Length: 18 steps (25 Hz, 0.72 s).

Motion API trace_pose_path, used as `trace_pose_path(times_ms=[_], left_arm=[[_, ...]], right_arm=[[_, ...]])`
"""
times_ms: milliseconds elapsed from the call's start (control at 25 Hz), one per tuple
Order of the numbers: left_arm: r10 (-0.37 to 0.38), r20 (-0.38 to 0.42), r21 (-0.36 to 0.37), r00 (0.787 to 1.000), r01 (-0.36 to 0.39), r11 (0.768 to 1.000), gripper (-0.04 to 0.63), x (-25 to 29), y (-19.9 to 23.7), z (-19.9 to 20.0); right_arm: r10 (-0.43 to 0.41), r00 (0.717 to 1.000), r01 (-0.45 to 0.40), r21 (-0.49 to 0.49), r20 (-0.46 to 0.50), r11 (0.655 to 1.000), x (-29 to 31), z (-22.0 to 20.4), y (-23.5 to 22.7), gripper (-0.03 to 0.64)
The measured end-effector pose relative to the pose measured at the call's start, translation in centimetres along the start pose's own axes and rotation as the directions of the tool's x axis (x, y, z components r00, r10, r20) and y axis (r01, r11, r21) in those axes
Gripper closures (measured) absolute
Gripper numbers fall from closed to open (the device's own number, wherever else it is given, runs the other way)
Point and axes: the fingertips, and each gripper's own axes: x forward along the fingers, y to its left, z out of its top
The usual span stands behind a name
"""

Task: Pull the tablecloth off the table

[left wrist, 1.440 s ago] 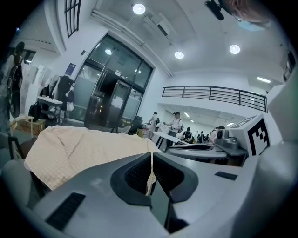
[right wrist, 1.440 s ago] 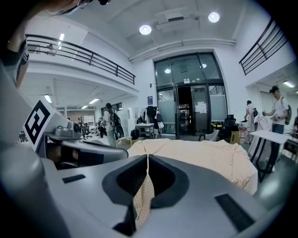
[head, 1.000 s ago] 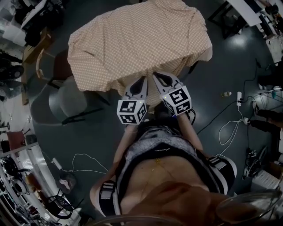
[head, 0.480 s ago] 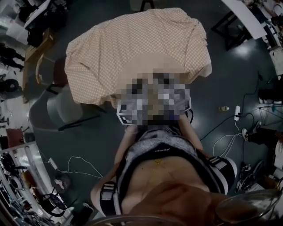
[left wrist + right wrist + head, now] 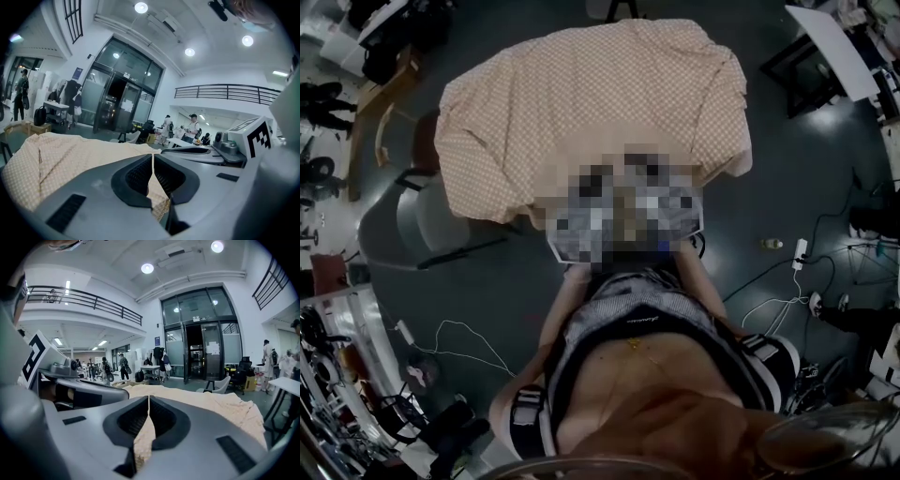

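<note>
Held side by side and nearly level, our left gripper (image 5: 153, 161) and right gripper (image 5: 148, 401) each pinch the near hem of the tablecloth (image 5: 581, 103). It drapes the hidden table, and its far edge has crept toward us.

L gripper (image 5: 152, 159) & R gripper (image 5: 148, 401) sit side by side, close together, pointing fwd & tipped slightly down. Both have jaws closed, each pinching a fold of tablecloth (image 5: 70, 154) between the pads. In head view the 2 forearms (image 5: 567, 295) reach fwd from the torso (image 5: 633, 328), nearly parallel; a blurred patch covers the grippers there.
</note>
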Motion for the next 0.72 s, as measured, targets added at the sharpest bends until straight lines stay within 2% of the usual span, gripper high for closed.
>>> trace_pose_path(times_ms=[280,520,720], left_arm=[[-0.008,-0.027,-0.015,1.000,0.007,1.000,0.577,1.3,1.9,-0.3],[-0.074,-0.044,-0.015,0.996,0.073,0.997,0.577,4.7,4.0,0.9],[-0.116,-0.046,0.021,0.992,0.117,0.993,0.577,7.9,6.1,3.3]], right_arm=[[-0.023,0.999,0.024,0.021,-0.023,0.999,1.7,-0.5,-1.2,0.554],[-0.077,0.996,0.078,0.032,-0.037,0.996,4.6,-0.1,-3.3,0.554],[-0.113,0.993,0.114,0.024,-0.034,0.993,7.8,1.4,-5.6,0.554]])
